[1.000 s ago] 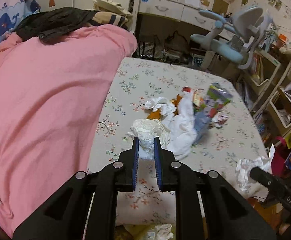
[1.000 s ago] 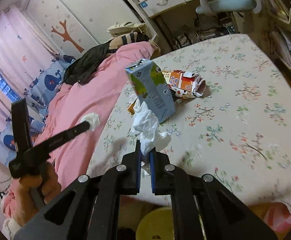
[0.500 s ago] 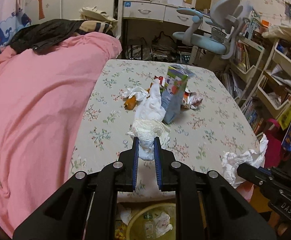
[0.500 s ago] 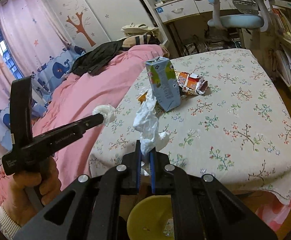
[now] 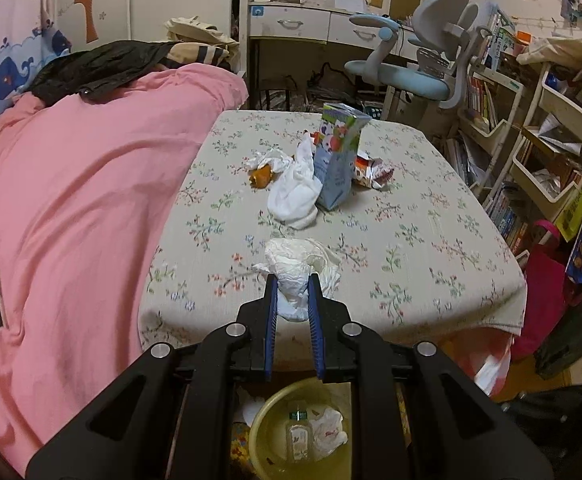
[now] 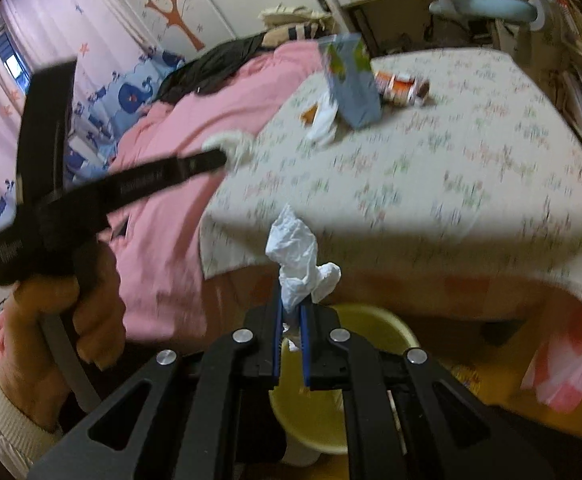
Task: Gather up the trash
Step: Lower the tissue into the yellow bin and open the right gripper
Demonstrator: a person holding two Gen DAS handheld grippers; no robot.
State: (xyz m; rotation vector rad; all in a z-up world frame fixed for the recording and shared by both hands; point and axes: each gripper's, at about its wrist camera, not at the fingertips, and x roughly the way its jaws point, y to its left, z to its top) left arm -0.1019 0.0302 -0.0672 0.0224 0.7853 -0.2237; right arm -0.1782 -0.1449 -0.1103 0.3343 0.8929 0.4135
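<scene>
We hold the left hand-held gripper (image 5: pixel 293 294) clamped on a crumpled tissue (image 5: pixel 297 270), just past the near edge of the table (image 5: pixel 431 240), which is covered in a floral cloth. Below it, on the floor by that edge, sits a yellow bin (image 5: pixel 267 420) holding a small clear bottle (image 5: pixel 298 436) and a paper wad (image 5: pixel 331 430). Our right hand-held gripper (image 6: pixel 291 312) is closed on a white wrapper (image 6: pixel 297 248) and hangs in front of the table's near edge, above the same bin (image 6: pixel 375 320). In the right view our left hand (image 6: pixel 71 320) grips the handle of the left tool, whose tip carries the tissue (image 6: pixel 231 146) near the table's left edge; that view is blurred. Toward the far middle of the table a carton (image 5: pixel 341 160) stands upright, with a white cloth (image 5: pixel 295 192) touching its left side. An orange scrap (image 5: pixel 261 178) lies just left of the cloth, and a red snack packet (image 5: pixel 371 168) lies just right of the carton. A pink blanket (image 5: pixel 71 200) covers the bed along the table's left edge, with a black jacket (image 5: pixel 99 68) on its far end. A blue chair (image 5: pixel 419 60) stands beyond the far right corner, and shelves (image 5: pixel 551 140) line the right side.
</scene>
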